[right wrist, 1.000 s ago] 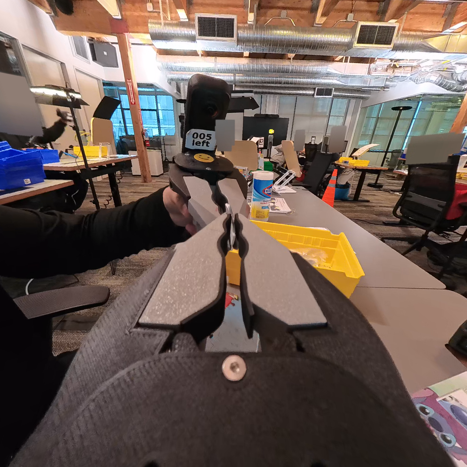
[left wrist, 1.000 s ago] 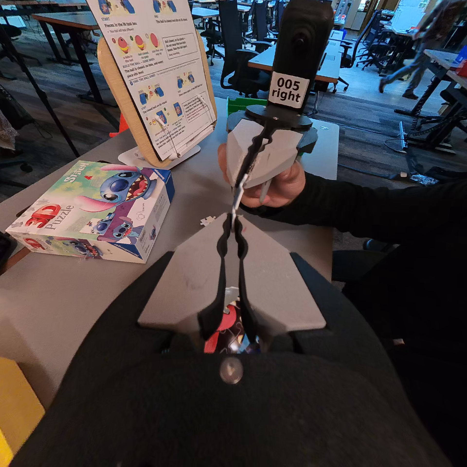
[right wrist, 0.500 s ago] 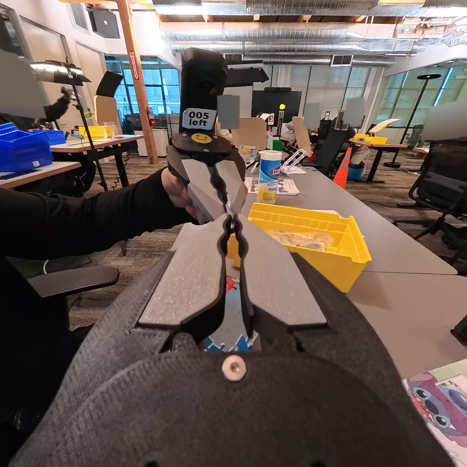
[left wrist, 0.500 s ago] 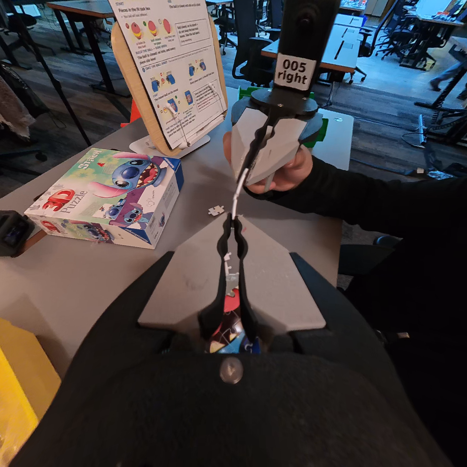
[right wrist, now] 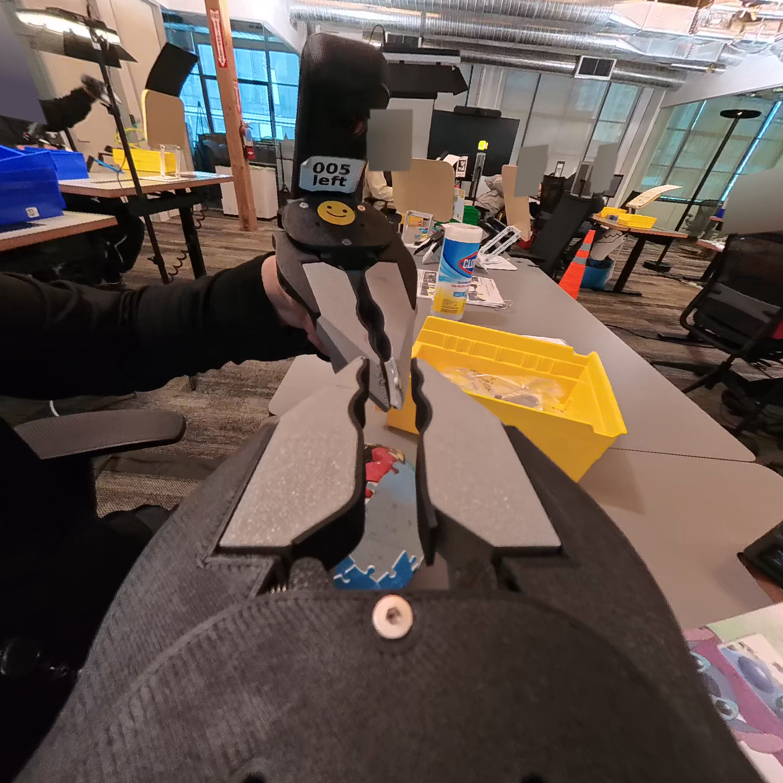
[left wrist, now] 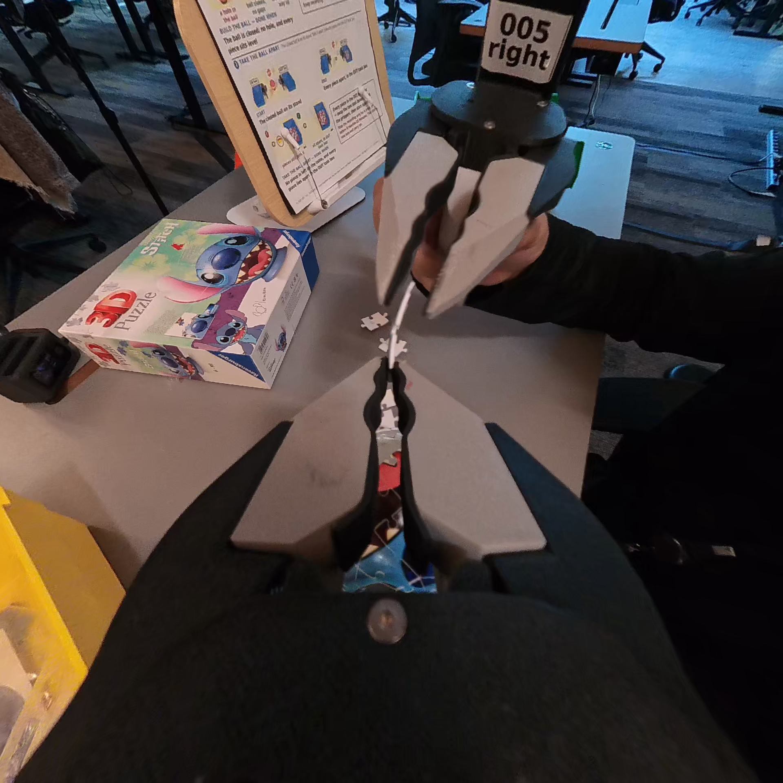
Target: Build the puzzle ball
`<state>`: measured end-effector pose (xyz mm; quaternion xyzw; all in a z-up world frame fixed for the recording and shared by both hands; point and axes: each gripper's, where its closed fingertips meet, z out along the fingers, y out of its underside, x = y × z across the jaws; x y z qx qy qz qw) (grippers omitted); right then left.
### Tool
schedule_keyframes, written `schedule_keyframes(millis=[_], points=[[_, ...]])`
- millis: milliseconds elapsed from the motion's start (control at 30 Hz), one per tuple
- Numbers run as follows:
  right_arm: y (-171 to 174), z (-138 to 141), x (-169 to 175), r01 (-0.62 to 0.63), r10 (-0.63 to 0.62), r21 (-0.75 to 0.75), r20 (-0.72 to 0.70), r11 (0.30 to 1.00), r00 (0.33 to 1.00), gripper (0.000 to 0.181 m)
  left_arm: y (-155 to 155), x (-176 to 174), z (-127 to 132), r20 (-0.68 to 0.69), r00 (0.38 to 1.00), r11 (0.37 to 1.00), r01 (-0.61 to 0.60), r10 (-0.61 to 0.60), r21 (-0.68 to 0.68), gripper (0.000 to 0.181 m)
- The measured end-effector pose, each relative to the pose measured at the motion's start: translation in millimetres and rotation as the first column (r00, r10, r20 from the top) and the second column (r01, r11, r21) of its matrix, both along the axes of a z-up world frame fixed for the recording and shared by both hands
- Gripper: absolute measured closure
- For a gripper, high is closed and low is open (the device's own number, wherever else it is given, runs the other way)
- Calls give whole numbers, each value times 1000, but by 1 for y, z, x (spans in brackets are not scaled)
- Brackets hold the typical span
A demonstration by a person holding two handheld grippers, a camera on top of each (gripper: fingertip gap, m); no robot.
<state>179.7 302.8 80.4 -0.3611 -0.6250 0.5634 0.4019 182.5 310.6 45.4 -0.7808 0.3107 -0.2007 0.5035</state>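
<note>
Overhead of the grey table (left wrist: 127, 432), the left gripper (left wrist: 390, 367) pinches a puzzle piece (left wrist: 400, 322) edge-on, the right gripper (left wrist: 406, 308) gapes around it, puzzle box (left wrist: 199, 296) nearby.

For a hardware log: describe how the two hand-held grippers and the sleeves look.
Each hand-held gripper, left and right, has a black textured body, two flat grey pointed fingers with wavy black inner edges, and a black upright handle bearing a label. The left also carries a round yellow smiley sticker. Both long sleeves are black.
</note>
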Motion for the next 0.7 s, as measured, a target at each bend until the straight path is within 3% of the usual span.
schedule_keyframes(millis=[67, 500, 700], points=[[-2, -4, -1, 7, -7, 27, 12, 1000, 1000, 181, -4, 1, 0, -10, 1000, 1000, 7, -7, -2, 181], [-10, -9, 0, 17, -22, 114, 36, 993, 999, 181, -11, 0, -3, -63, 998, 1000, -19, 20, 18, 181], [-12, -10, 0, -14, 10, 61, 59, 998, 998, 181, -14, -1, -4, -47, 999, 1000, -15, 15, 14, 181]])
